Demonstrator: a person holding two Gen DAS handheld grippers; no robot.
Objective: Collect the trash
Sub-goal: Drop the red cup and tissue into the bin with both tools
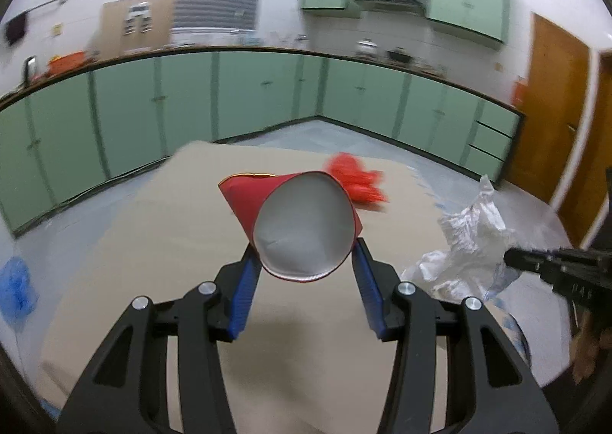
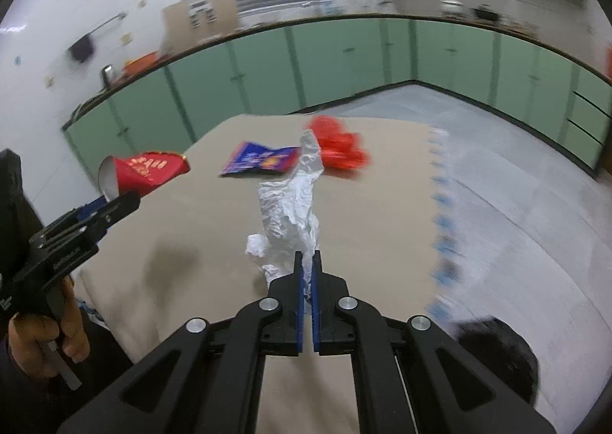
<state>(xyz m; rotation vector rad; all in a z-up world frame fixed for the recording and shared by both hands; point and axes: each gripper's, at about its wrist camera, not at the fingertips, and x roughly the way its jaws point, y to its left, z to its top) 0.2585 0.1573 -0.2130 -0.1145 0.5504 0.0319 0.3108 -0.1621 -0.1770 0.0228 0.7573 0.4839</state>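
Red paper cup [image 1: 302, 227] clenched in left tool [image 1: 304, 261], white wrapper [image 2: 290, 212] in right tool [image 2: 307, 261], above the table's [image 2: 382, 204] bare middle.

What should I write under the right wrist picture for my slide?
Right gripper pinches crumpled white plastic above the table, while the left gripper holds a red paper cup.

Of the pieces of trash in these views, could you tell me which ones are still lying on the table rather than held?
Two lie there: the blue and red wrapper and the crumpled red plastic. The red paper cup is in the left gripper, the white crumpled paper in the right gripper.
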